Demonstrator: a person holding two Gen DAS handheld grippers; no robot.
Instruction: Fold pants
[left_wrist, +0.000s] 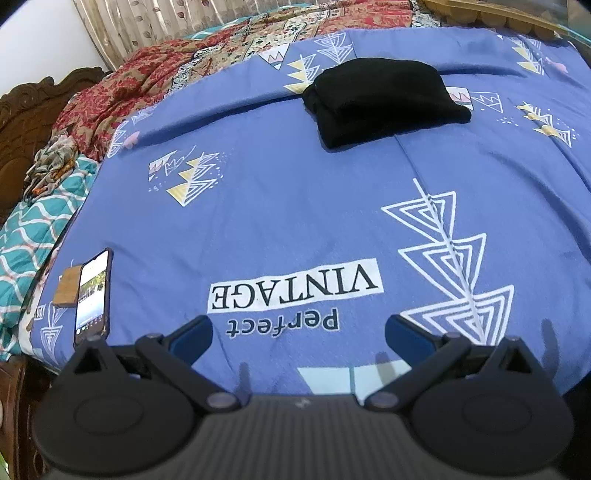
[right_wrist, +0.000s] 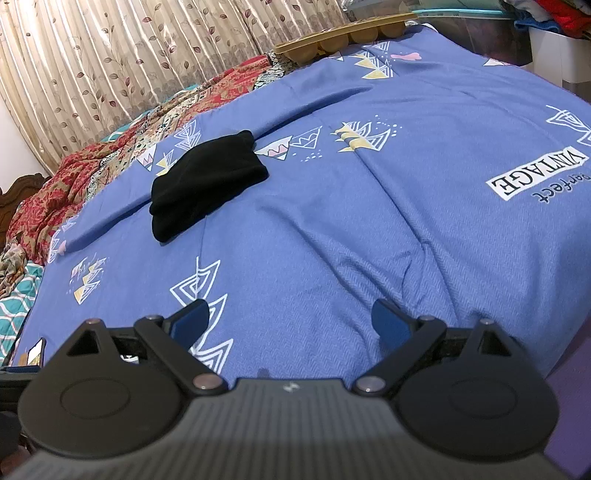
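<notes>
Both grippers, our left gripper (left_wrist: 299, 338) and right gripper (right_wrist: 290, 319), gape wide and empty near us; the black fabric pants (left_wrist: 384, 101) lie compactly folded far across the blue patterned bedsheet (left_wrist: 295, 206), so we judge folding finished.

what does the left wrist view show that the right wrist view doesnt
Only the left wrist view: the whole phone with its screen lit, lying near the sheet's edge with a brown card beside it, and the left gripper, open and empty.

Only the right wrist view: the storage bins past the bed's far corner, and the right gripper, open and empty.

Both: the folded black pants lying on the blue sheet, the red patterned blanket, the curtain, and the tan tray.
</notes>
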